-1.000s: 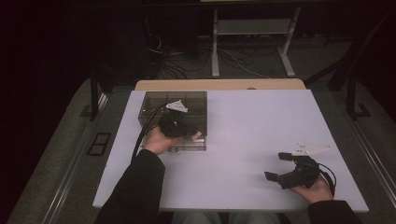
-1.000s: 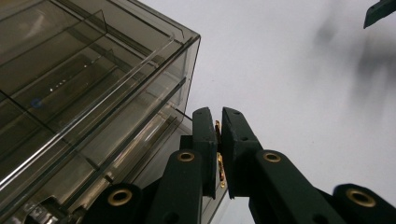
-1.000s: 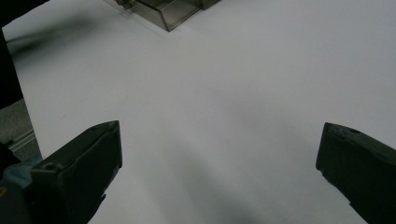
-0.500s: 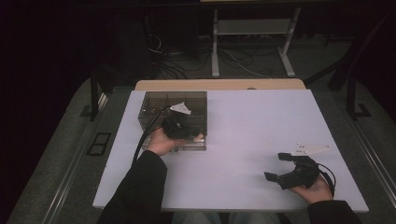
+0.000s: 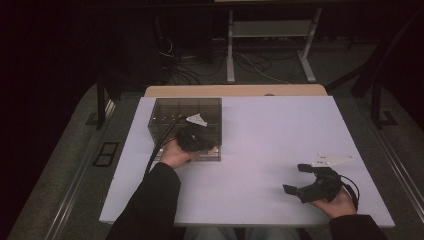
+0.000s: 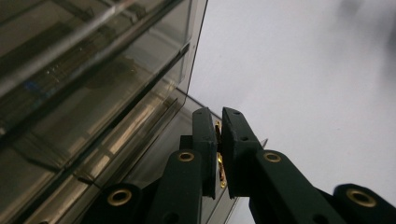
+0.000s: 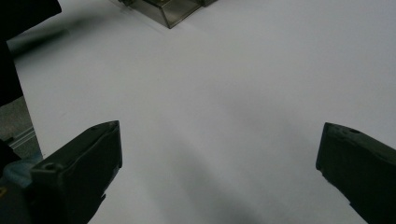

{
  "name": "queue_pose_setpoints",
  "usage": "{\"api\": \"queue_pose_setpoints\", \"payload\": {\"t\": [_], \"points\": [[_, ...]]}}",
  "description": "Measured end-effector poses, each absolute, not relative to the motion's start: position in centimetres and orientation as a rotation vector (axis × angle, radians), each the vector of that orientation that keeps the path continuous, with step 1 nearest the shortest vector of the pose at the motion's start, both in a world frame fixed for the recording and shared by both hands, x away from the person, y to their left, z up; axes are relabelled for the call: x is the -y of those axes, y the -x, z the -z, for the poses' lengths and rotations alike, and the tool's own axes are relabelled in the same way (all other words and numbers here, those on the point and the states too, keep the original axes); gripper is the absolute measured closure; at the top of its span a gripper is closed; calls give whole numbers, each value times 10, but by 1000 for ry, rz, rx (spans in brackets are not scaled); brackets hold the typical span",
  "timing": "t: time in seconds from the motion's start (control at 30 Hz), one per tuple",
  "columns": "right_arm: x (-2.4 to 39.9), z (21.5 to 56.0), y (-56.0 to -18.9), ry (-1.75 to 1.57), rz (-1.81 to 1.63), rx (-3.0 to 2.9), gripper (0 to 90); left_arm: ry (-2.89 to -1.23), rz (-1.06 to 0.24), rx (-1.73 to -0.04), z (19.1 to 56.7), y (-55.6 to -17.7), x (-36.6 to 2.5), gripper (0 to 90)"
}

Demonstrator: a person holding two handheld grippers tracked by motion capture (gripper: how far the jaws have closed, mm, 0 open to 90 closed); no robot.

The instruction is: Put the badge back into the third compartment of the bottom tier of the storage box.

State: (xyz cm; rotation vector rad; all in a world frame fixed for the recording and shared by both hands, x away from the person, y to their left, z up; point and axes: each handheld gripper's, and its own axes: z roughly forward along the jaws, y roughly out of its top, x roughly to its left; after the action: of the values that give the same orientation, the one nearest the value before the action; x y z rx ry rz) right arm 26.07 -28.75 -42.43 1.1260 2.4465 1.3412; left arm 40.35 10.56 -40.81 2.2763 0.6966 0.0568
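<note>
Since the earlier frames, left gripper [image 5: 192,137] has drifted a bit toward the person along the box front; right gripper [image 5: 310,184] and its hand unchanged.

Left side, high view: left hand [image 5: 172,152] holds the left gripper against the near edge of a smoky clear plastic box [image 5: 165,112], a dark sleeve [image 5: 150,200] running down to the bottom edge. Black cable [image 5: 159,147] trails back from the gripper past the hand. Grey plate [image 5: 196,119] sits on top of the gripper, over the box.

Left gripper view: jaws pressed nearly together, pinching a small brass-coloured piece [image 6: 219,161] at the edge of a clear panel [image 6: 173,140] that lies flat out from the box's foot. Box walls [image 6: 93,70] rise up and to the left of the jaws, tinted, with a gold-looking row [image 6: 51,74] blurred inside; what it is, cannot tell. White table [image 6: 303,70] spreads to the right of the jaws.

Middle: bare white table [image 5: 265,135] between the two tools, which are well apart.

Right side, high view: right hand [image 5: 337,202] cradles the right gripper from below, near the table's front right corner, grey plate [image 5: 332,160] on top. Right gripper view: jaws spread wide, one black tip [image 7: 88,158] at lower left, the other [image 7: 355,163] at lower right, nothing between them but table. Box corner [image 7: 163,9] far ahead of the jaws, top left.
</note>
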Motion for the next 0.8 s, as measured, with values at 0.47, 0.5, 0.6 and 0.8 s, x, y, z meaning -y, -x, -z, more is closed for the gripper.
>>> {"api": "queue_pose_setpoints", "payload": {"t": [0.47, 0.5, 0.6, 0.8], "points": [[287, 425, -261, -1121, -1339, -2449, 0, -2306, -46, -713, 419, -405, -104, 828], [287, 425, -261, -1121, -1340, -2449, 0, -2308, -47, -715, 420, -405, -104, 828], [287, 425, -261, -1121, -1340, -2448, 0, -2317, -43, -709, 422, -406, -103, 825], [287, 425, -261, -1121, -1339, -2449, 0, -2299, -27, -710, 421, -406, -103, 811]]}}
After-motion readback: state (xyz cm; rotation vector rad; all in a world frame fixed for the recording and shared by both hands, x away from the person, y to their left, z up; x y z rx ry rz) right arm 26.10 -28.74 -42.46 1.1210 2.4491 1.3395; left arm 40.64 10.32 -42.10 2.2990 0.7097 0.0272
